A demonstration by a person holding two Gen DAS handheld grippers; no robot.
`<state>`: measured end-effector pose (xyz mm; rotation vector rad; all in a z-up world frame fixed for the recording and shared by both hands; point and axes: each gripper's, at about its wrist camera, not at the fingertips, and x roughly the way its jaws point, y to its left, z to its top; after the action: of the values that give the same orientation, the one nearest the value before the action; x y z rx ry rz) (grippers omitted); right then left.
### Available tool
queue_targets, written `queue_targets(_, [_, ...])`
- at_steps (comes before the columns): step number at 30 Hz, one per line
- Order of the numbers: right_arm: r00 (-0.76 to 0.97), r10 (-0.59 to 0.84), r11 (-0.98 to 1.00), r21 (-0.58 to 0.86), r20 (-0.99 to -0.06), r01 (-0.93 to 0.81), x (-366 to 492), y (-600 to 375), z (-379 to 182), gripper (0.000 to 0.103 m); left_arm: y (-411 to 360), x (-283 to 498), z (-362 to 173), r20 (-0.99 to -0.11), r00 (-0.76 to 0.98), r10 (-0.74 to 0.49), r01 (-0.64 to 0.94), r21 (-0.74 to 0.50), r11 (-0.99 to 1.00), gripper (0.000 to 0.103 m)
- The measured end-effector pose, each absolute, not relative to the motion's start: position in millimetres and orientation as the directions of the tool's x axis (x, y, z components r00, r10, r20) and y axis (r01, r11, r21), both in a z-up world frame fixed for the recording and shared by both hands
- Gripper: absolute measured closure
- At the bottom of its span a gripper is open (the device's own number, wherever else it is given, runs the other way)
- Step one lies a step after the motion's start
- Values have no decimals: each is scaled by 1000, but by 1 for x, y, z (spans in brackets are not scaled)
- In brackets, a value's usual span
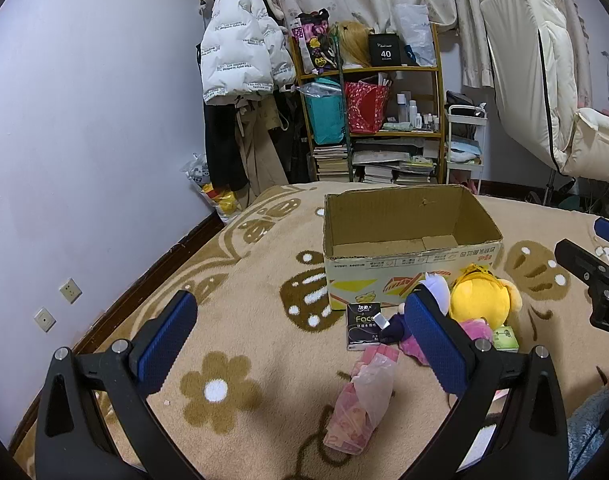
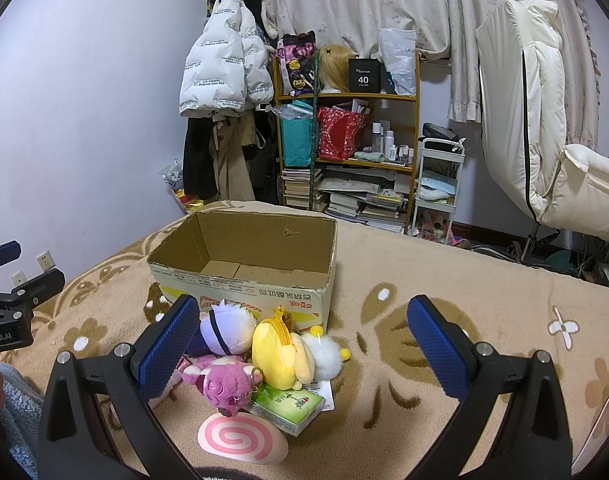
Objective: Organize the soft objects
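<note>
Box [image 2: 240, 292] lies crosswise, opening upward, behind plush toys [image 2: 276, 350].

Both wrist views look forward, low over the bed, sharing the cardboard box [image 1: 408, 240] [image 2: 244, 256] ahead

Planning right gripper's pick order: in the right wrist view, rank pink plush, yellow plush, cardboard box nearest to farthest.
1. pink plush: by the right gripper left finger, nearest.
2. yellow plush: just behind, center-left.
3. cardboard box: behind the toys, open, farthest.
</note>
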<state>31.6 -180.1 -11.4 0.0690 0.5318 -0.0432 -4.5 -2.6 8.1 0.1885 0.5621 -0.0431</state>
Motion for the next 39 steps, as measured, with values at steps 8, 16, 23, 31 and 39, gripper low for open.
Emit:
queue_targets(8, [861,-23,997,54,-508,59,32,-180,-11,0,-3,-4,7,-532,846,12,90,166,982,0])
queue_targets(16, [860,-20,997,57,-509,58,32,-180,-12,0,-2,-4,6,-535,845,12,92,168,981,0])
queue_targets(23, [854,-20,996,63,-520,62,36,-181,-16,0,0,6,2,-579,814,32,91,182,979,0])
queue_targets(31, [853,-9,992,103,-522,73,48,-183,-20,0,2,31,7,-611,792,-10,97,110,989,1])
queue_targets(39, [837,-9,994,87,-547,68,73,-183,-29,0,-14,56,-15,-682,731,-19,127,110,986,1])
